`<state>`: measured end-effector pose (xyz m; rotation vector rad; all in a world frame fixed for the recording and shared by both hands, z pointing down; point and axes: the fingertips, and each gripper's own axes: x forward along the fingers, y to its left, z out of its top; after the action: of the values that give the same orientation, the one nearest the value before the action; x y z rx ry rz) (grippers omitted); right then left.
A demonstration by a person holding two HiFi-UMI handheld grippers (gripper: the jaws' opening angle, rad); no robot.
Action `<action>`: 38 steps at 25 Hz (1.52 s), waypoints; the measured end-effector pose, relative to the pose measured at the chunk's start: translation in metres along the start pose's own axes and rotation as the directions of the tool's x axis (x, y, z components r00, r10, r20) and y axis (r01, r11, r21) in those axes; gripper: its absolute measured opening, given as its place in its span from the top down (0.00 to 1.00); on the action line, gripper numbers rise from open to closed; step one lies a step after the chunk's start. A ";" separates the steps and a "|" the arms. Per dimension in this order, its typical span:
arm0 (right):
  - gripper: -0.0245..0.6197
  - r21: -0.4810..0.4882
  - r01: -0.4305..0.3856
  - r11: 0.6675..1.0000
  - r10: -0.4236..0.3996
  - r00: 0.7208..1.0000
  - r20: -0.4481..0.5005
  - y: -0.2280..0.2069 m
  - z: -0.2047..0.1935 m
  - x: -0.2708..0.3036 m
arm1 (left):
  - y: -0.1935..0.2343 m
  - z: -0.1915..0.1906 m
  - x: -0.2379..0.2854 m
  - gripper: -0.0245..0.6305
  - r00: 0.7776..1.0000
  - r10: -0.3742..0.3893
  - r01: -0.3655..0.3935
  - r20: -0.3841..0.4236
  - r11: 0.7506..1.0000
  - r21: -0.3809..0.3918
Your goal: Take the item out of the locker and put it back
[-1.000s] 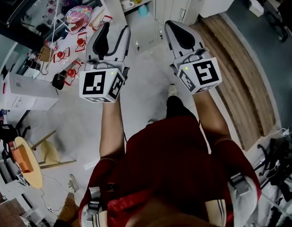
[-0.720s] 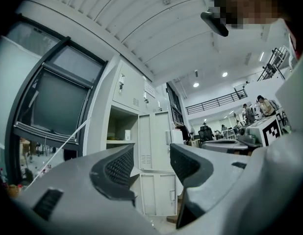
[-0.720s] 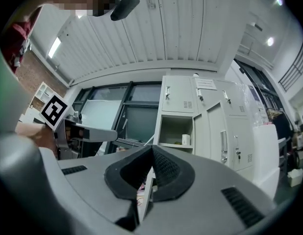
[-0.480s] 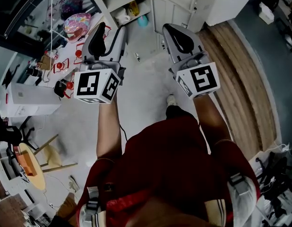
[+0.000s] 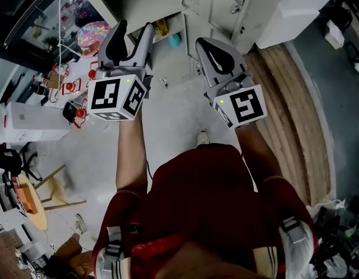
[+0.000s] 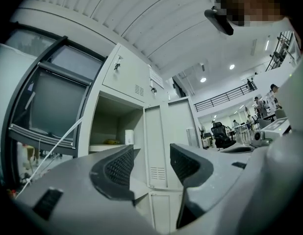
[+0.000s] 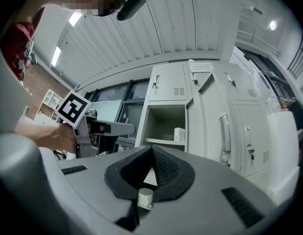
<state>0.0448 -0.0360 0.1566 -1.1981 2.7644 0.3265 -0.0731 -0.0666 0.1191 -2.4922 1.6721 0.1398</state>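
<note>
Left tongs (image 6: 151, 154): spread, nothing between them. Right tongs (image 7: 152, 152): pressed together, empty. Grey metal locker (image 6: 123, 77) ahead, one compartment open. Small white cylindrical container (image 6: 129, 136) stands upright on its shelf, at 11 o'clock from the left tongs. Flat yellow object (image 6: 111, 142) lies at the container's 9 o'clock.

Inside the open locker (image 6: 123, 75) a cup (image 6: 129, 136) stands right of another item (image 6: 111, 142).
</note>
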 end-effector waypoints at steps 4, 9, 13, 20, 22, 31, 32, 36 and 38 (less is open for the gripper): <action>0.97 0.017 -0.019 1.000 0.018 1.000 0.006 -0.022 -0.005 0.015 | 0.006 -0.001 0.032 0.64 1.000 0.028 -0.028 -0.004 1.000 0.005; 0.97 0.039 -0.050 0.998 0.049 0.999 0.021 -0.038 -0.008 0.033 | 0.019 -0.004 0.063 0.64 0.997 0.072 -0.072 -0.021 0.997 0.004; 0.97 0.027 -0.056 0.998 0.056 0.998 0.026 -0.048 -0.010 0.046 | 0.029 -0.006 0.083 0.64 0.996 0.086 -0.085 -0.037 0.996 0.007; 0.97 0.030 -0.041 0.999 0.040 0.998 0.039 -0.051 -0.004 0.070 | 0.050 0.001 0.120 0.64 0.996 0.081 -0.081 -0.043 0.997 -0.004; 0.97 0.005 -0.028 1.000 0.028 0.999 0.030 -0.055 -0.004 0.075 | 0.056 0.003 0.130 0.64 0.996 0.073 -0.074 -0.046 0.997 -0.007; 0.97 0.003 -0.002 1.000 0.002 1.000 0.024 -0.053 -0.002 0.093 | 0.080 0.003 0.175 0.64 0.996 0.043 -0.045 -0.076 0.999 -0.019; 0.97 0.004 -0.001 1.000 0.001 1.000 0.019 -0.052 -0.004 0.093 | 0.083 0.003 0.179 0.64 0.996 0.042 -0.044 -0.078 0.999 -0.021; 0.97 0.006 0.002 1.000 -0.002 1.000 0.007 -0.052 -0.008 0.092 | 0.092 0.007 0.194 0.63 0.996 0.044 -0.047 -0.081 0.998 -0.032; 0.97 0.007 0.005 1.000 -0.005 1.000 0.007 -0.052 -0.007 0.091 | 0.096 0.009 0.203 0.63 0.995 0.048 -0.051 -0.086 0.998 -0.033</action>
<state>0.0206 -0.1371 0.1389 -1.2000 2.7541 0.3194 -0.0854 -0.2859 0.0728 -2.5167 1.7802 0.0697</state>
